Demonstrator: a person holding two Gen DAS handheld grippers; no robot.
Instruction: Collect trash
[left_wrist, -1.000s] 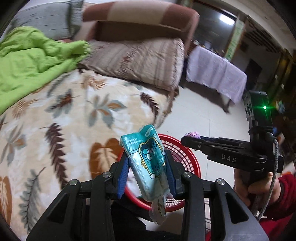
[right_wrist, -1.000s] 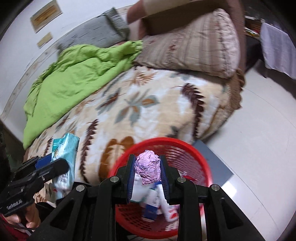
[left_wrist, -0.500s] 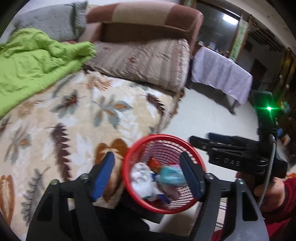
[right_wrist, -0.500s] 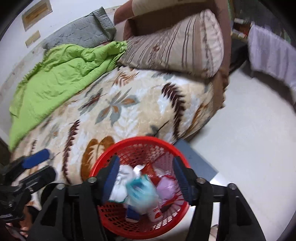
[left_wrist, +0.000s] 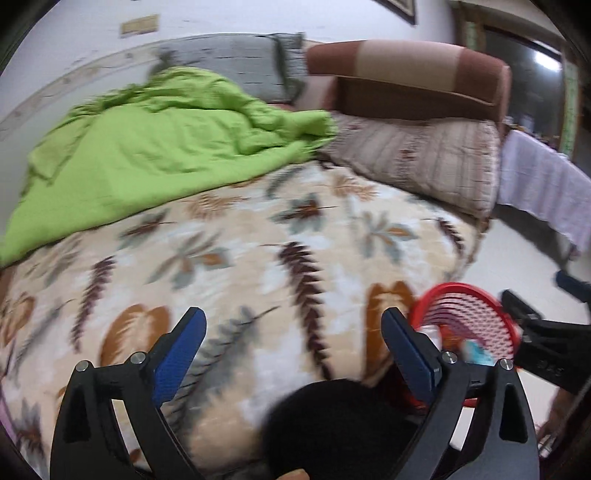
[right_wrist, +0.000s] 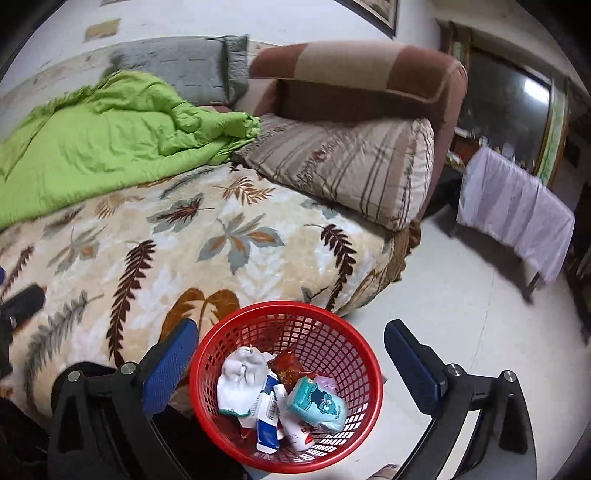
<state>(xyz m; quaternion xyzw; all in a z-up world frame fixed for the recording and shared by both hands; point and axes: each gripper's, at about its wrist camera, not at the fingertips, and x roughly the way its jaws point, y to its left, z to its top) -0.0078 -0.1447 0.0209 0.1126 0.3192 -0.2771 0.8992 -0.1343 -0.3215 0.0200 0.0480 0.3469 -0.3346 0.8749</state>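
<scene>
Beside bed, red basket sits on floor holding teal packet, pink wad, white sock, other wrappers. Right gripper above basket, fingers spread wide, holding nothing. Left gripper over leaf-print blanket, fingers wide apart, empty. Green quilt bunched near pillows.

A bed carries a cream blanket with a leaf print; a crumpled green quilt lies across its far side; a grey pillow rests behind the quilt against the wall; a striped pillow leans on a brown headboard; a cloth-draped desk stands apart on the pale floor.
</scene>
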